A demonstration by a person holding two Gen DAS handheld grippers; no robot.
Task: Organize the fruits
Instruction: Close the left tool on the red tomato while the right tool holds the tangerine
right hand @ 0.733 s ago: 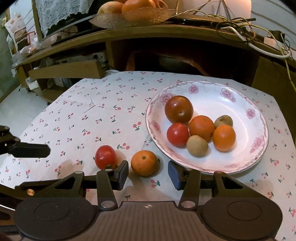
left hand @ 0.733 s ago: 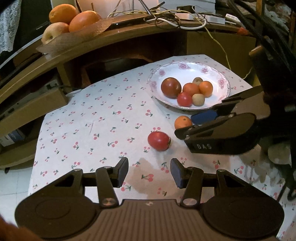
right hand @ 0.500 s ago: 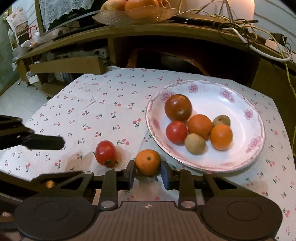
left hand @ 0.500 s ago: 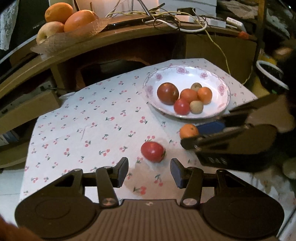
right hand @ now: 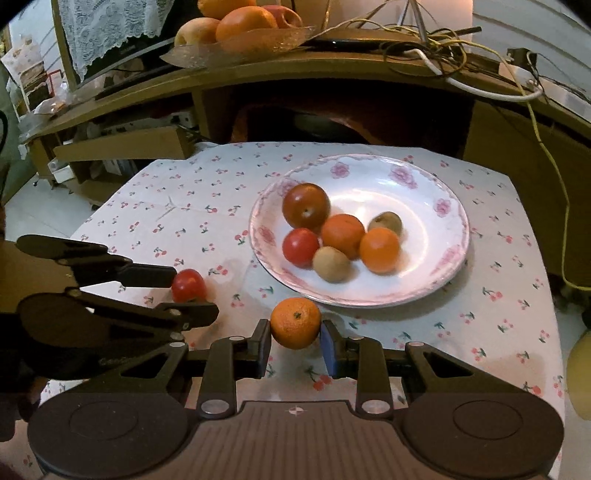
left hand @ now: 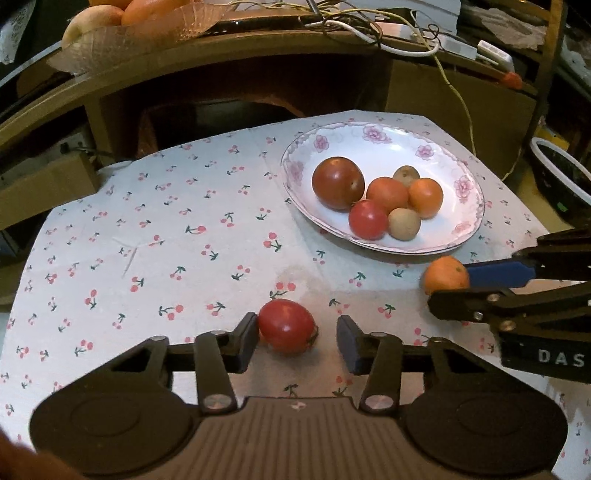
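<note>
A red tomato (left hand: 286, 325) lies on the cherry-print cloth between the fingers of my left gripper (left hand: 296, 338), which is open; its left pad touches the tomato. My right gripper (right hand: 295, 341) is shut on a small orange (right hand: 295, 323), just in front of the plate. The orange also shows in the left wrist view (left hand: 445, 275), and the tomato in the right wrist view (right hand: 188, 285). The white flowered plate (right hand: 424, 192) holds several fruits: a dark red tomato (right hand: 306, 206), a small red tomato, oranges and brown round fruits.
A wooden desk (right hand: 332, 70) rises behind the table, with a glass tray of big fruits (right hand: 236, 27) and tangled cables (right hand: 461, 55) on top. A cardboard box (right hand: 122, 147) stands at the left. The table edge drops off at the right.
Both grippers moved forward. The right one closed on the small orange. The left one now has the red tomato between its open fingers.
</note>
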